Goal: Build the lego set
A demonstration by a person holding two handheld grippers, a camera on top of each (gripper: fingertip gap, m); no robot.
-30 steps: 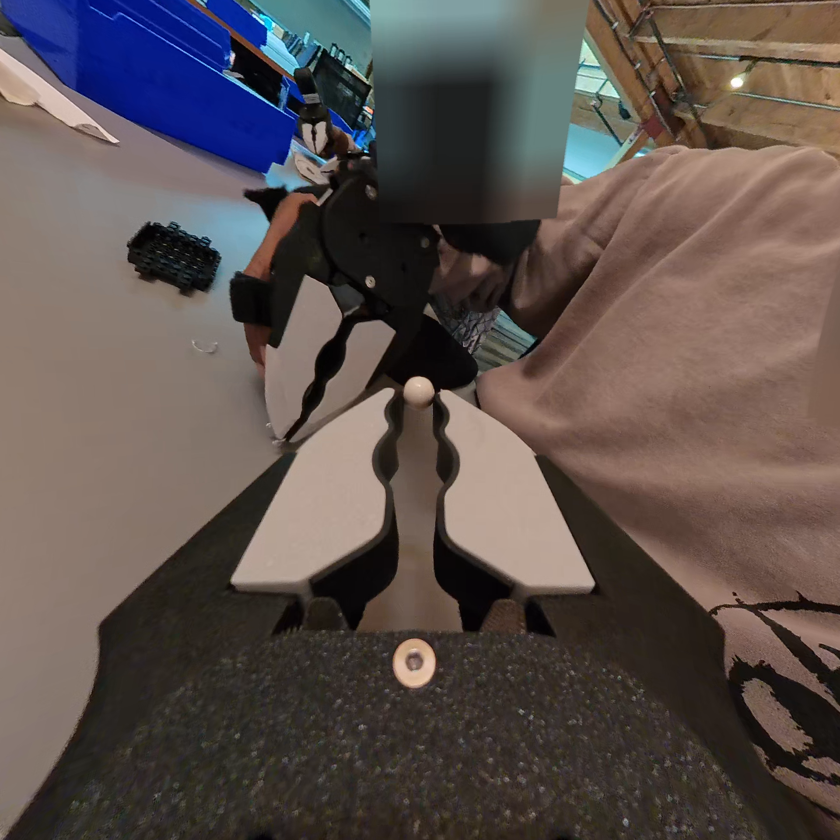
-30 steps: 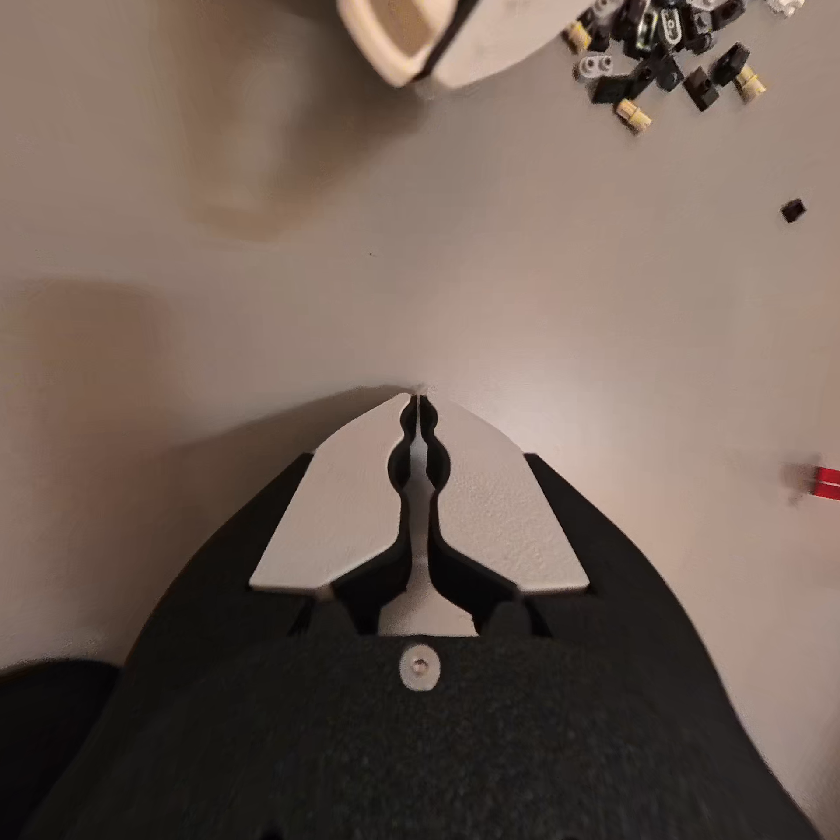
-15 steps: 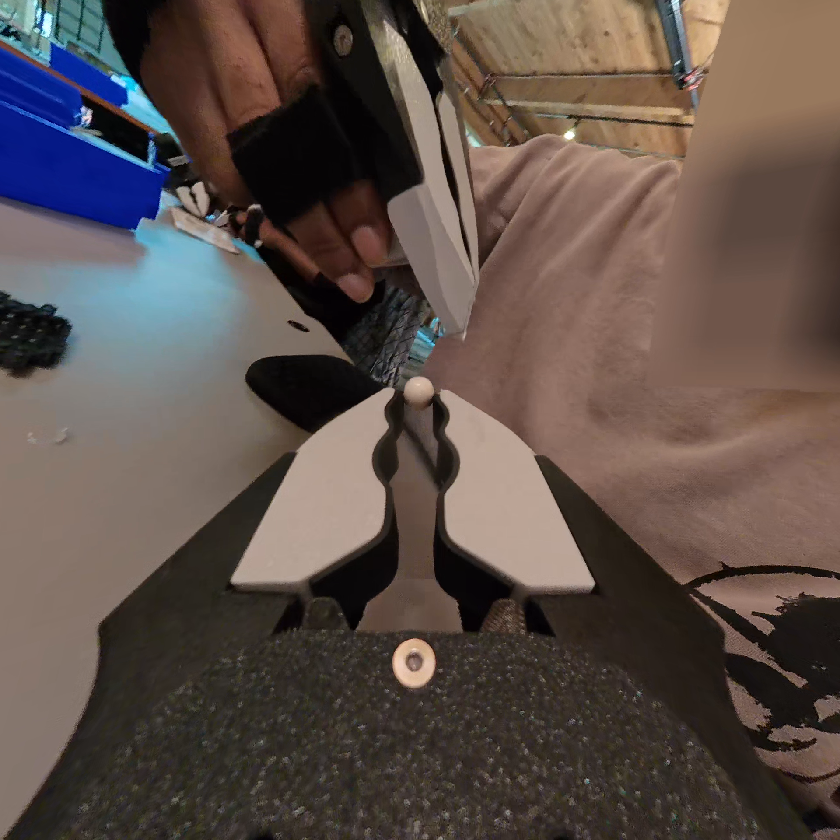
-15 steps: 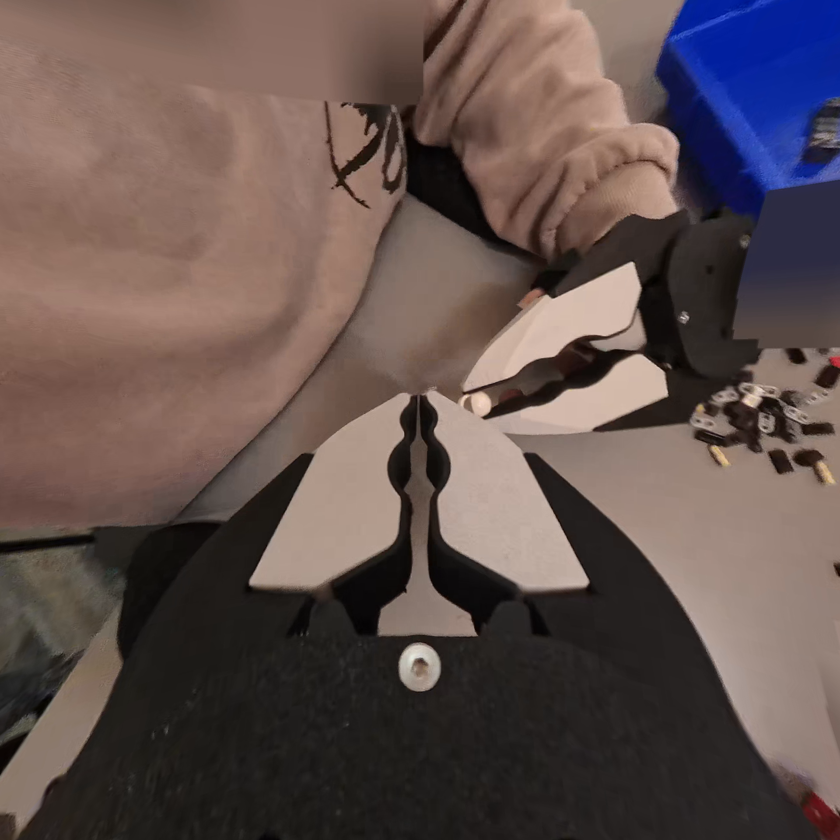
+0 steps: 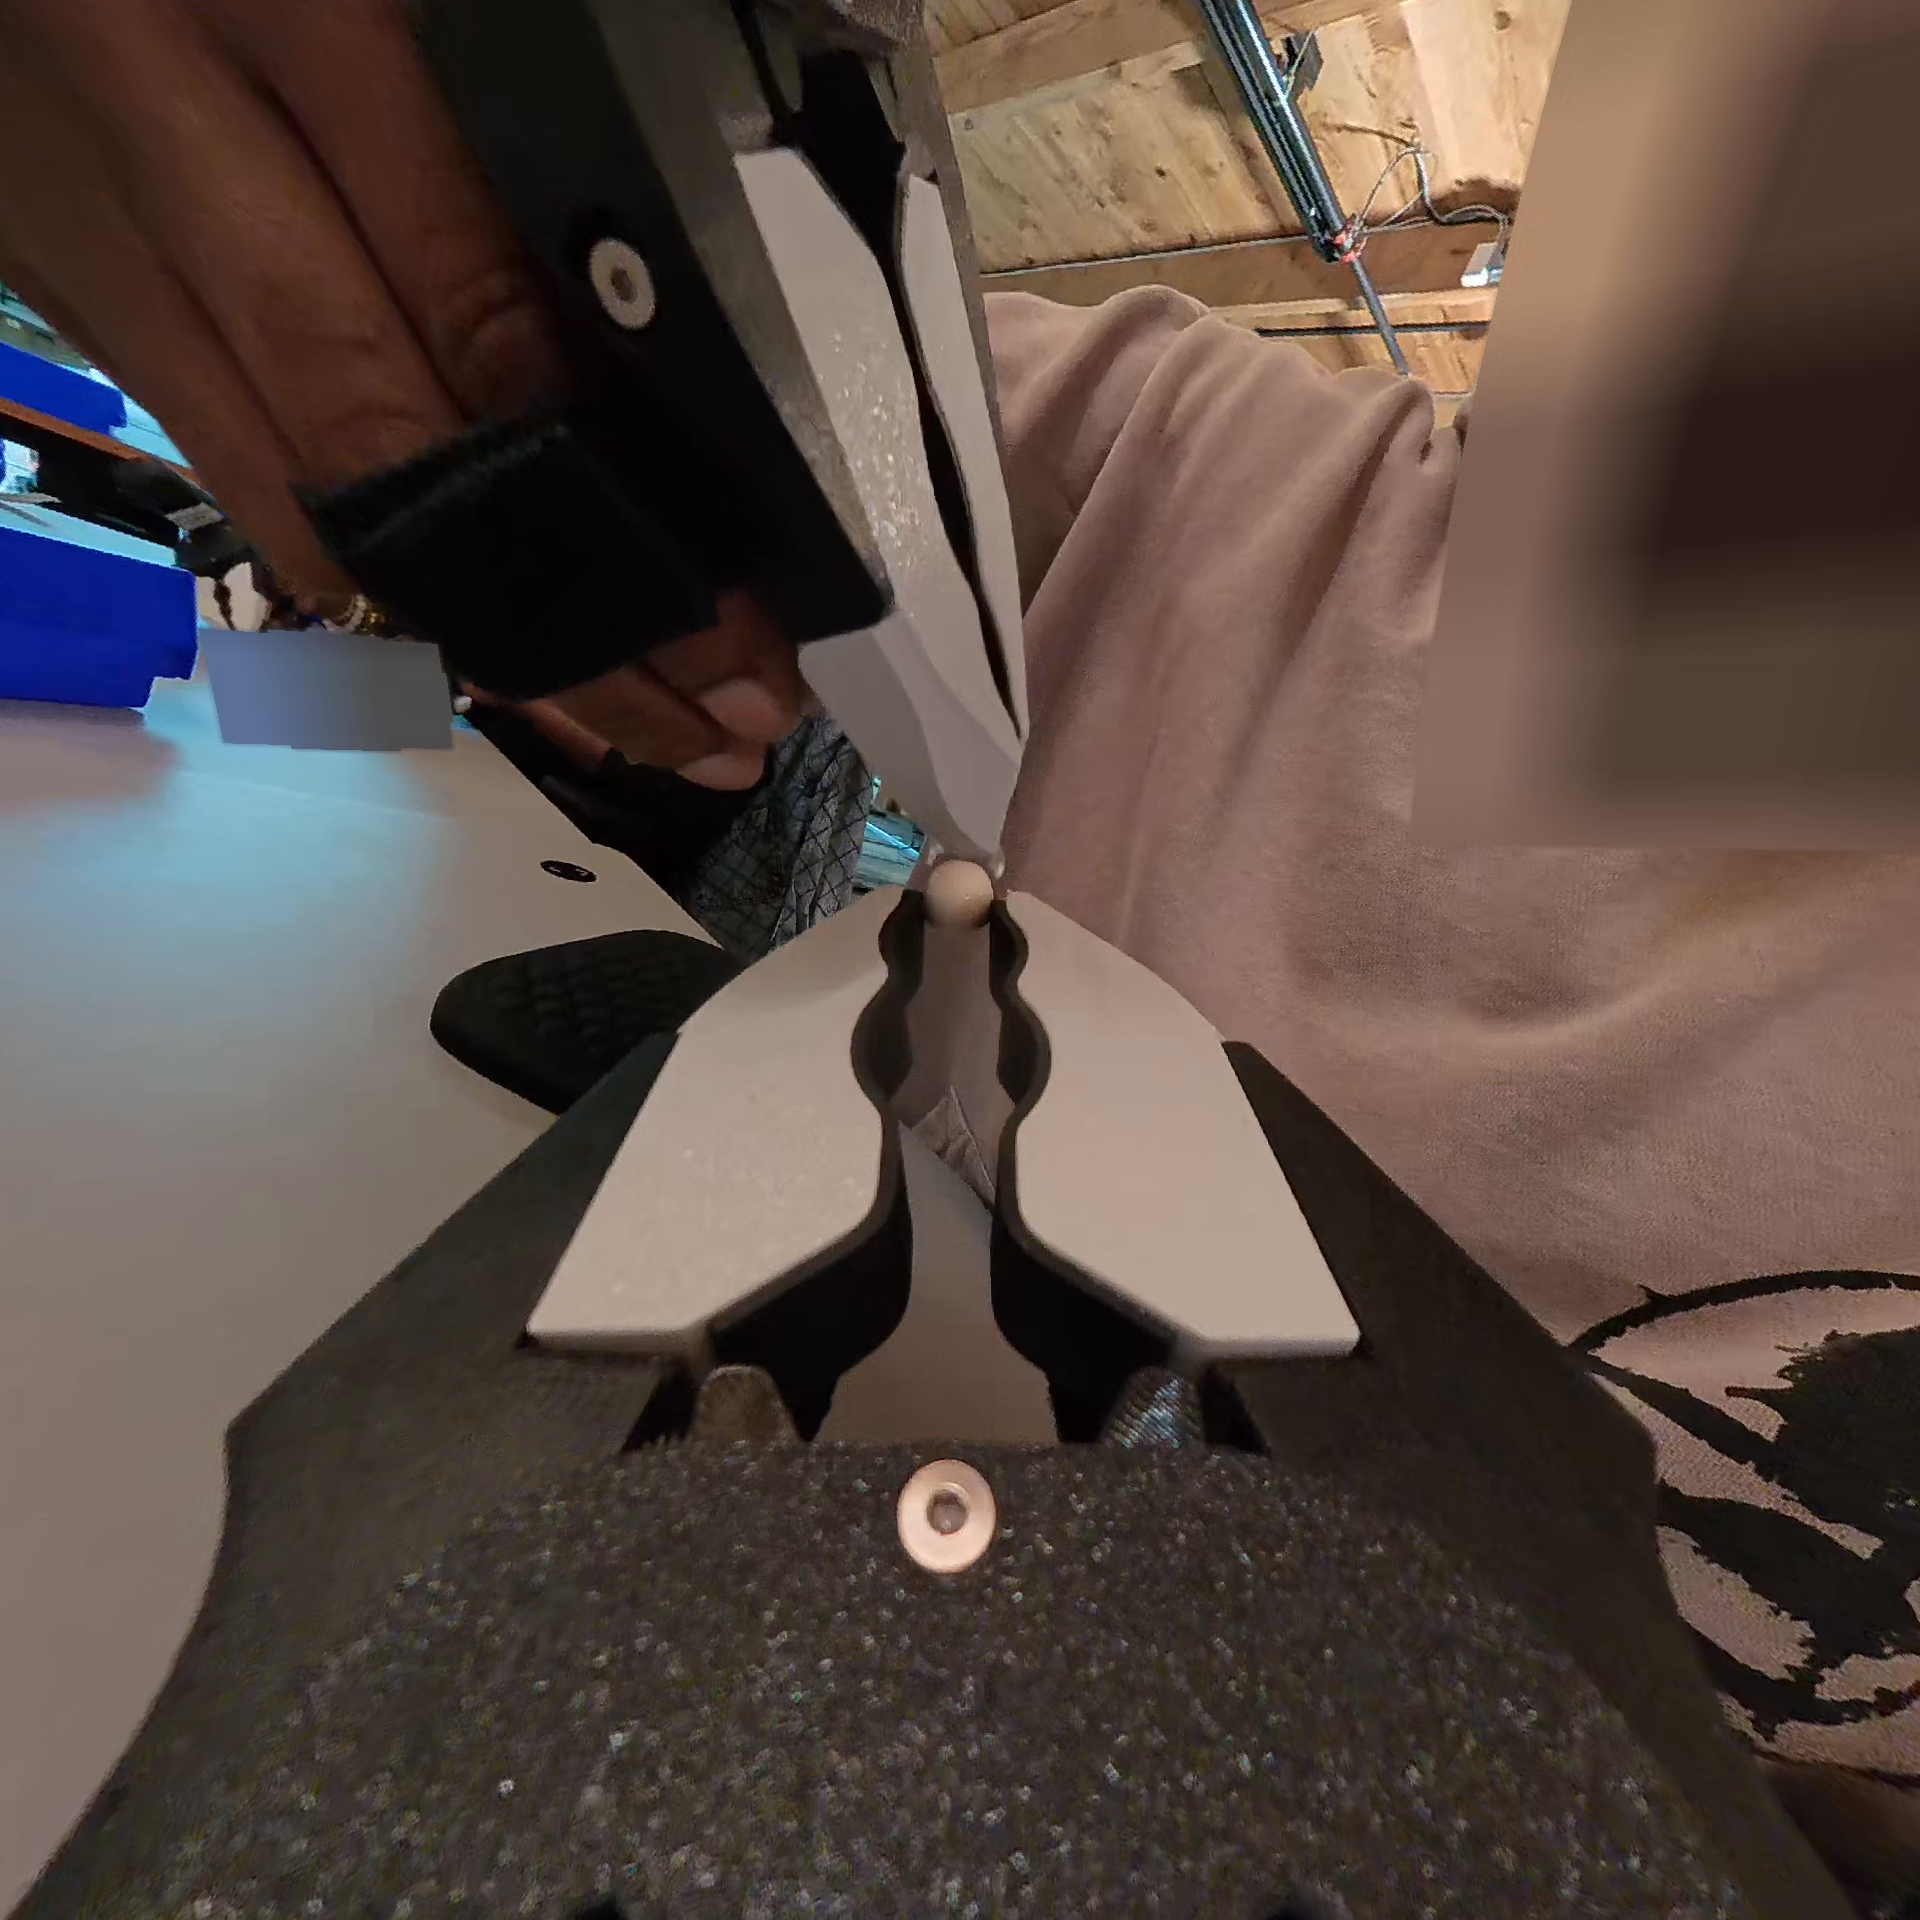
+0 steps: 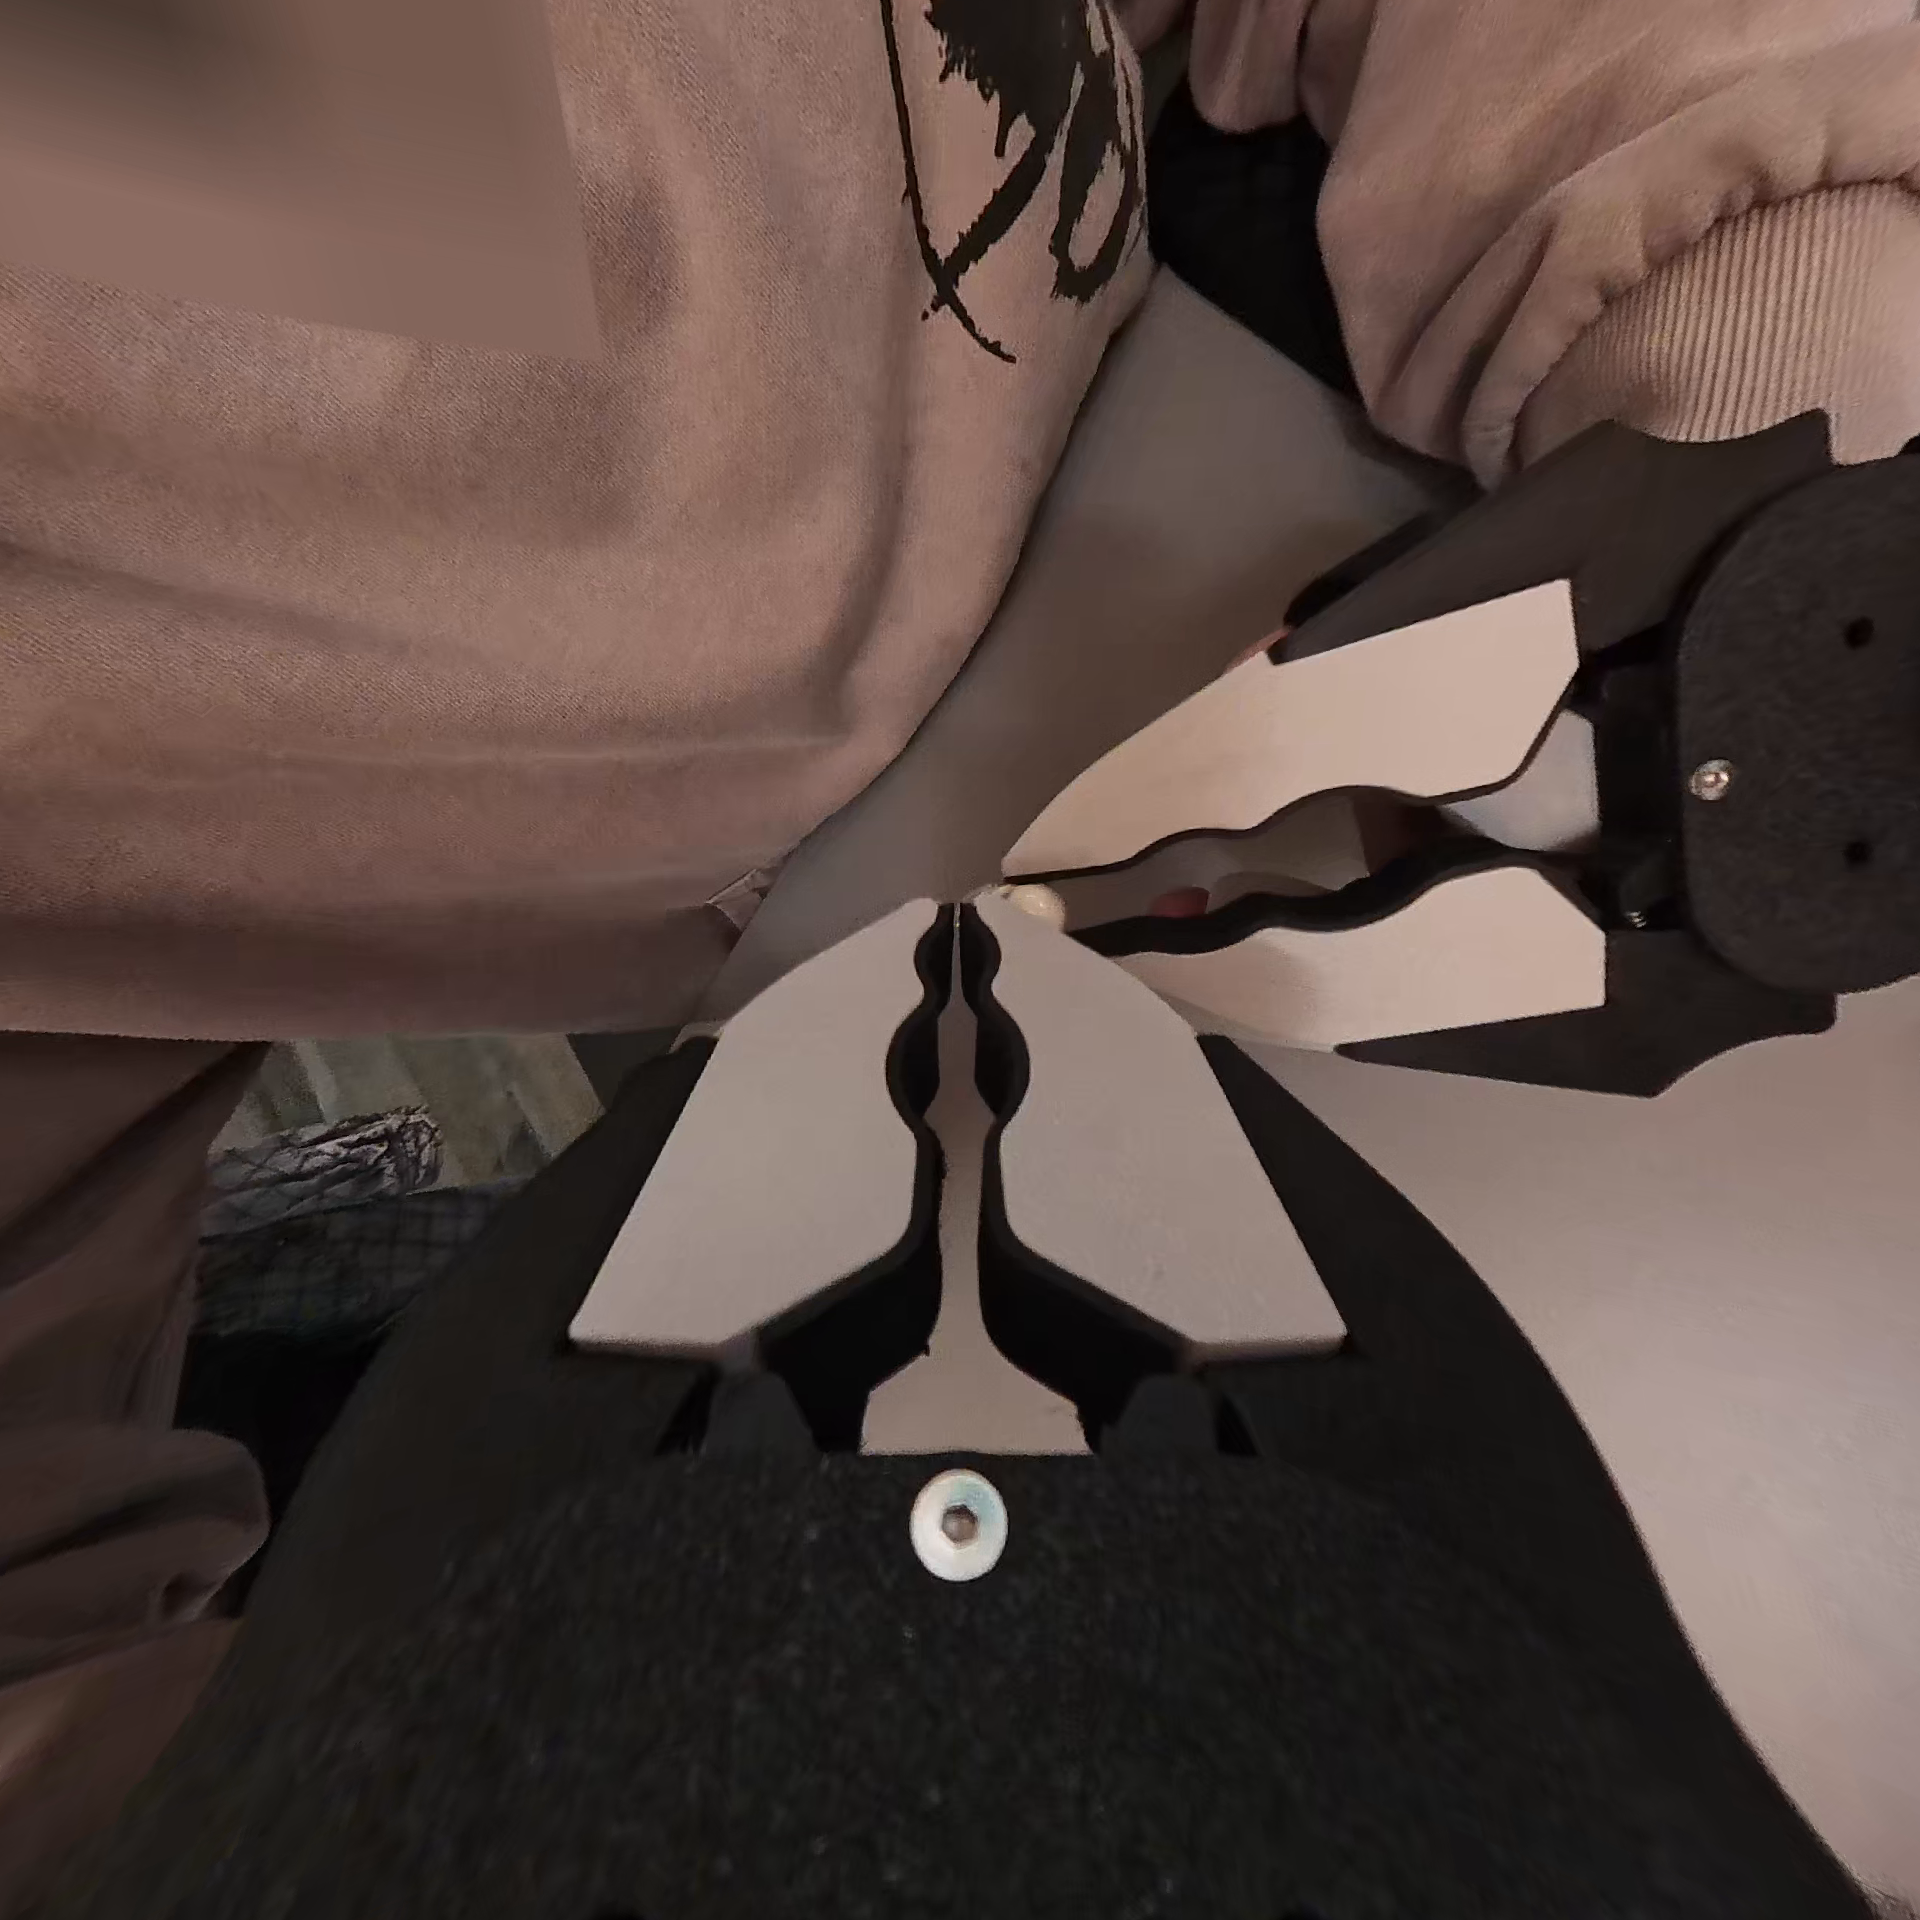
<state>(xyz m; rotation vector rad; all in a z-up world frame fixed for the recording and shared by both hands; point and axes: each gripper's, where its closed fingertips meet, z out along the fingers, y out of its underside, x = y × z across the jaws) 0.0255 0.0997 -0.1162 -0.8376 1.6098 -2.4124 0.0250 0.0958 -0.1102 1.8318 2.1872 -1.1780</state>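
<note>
The right hand-held gripper (image 6: pixel 954 906) is seen pinched closed; just right of its tips, a cream ball piece (image 6: pixel 1032 900) is clamped by the left hand-held gripper (image 6: pixel 1023 883).

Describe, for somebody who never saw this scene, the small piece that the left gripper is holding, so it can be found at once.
Start at the left gripper, the big black tool with two pale grey fingers. At their very tips sits the small cream ball, pinched between them. It is the only round, pale thing there; the right gripper meets it from above.
</note>
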